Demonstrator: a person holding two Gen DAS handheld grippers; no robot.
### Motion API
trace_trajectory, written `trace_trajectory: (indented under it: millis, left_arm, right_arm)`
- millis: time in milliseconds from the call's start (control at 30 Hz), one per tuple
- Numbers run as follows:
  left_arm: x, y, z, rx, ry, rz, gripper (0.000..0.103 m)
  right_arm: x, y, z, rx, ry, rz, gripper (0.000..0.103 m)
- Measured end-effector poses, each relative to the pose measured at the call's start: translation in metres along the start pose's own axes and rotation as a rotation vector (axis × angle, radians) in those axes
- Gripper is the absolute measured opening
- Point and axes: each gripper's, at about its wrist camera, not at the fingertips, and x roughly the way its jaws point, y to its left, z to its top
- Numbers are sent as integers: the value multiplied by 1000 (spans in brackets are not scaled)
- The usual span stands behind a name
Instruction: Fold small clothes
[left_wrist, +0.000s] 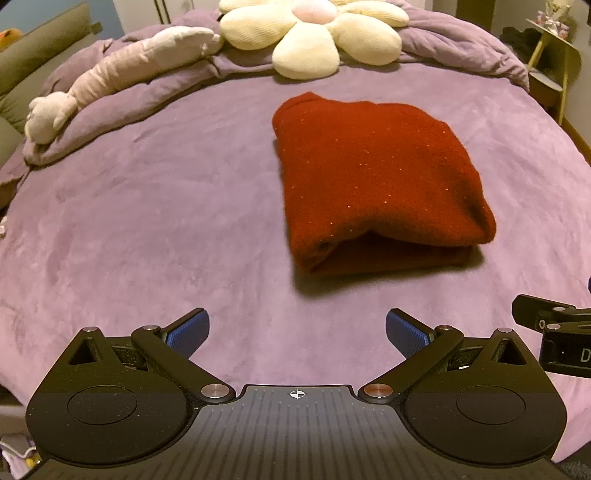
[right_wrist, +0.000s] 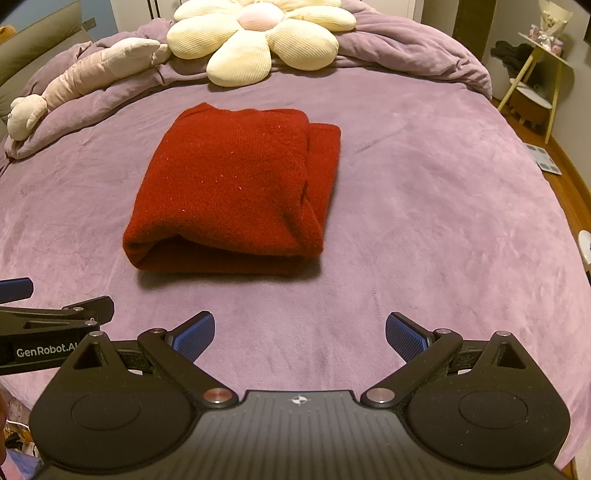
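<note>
left wrist view: left gripper (left_wrist: 297, 334) spread wide, grasping nothing, above purple bedspread (left_wrist: 147, 221); folded red sweater (left_wrist: 376, 177) lying flat, far right of centre. right wrist view: right gripper (right_wrist: 300, 334) likewise released and empty; sweater (right_wrist: 236, 184) far left of centre, flower cushion (right_wrist: 255, 40) beyond.
</note>
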Motion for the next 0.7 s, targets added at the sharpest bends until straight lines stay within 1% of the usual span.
trace_trajectory:
  millis: [500, 700]
  left_arm:
    - [-1, 2, -3, -3, 8, -25, 103]
    - [0, 1, -2, 1, 20, -23, 103]
  right_arm:
    - [-2, 0, -1, -1, -6, -4, 99]
    - [-5, -1, -1, -6, -11, -5, 99]
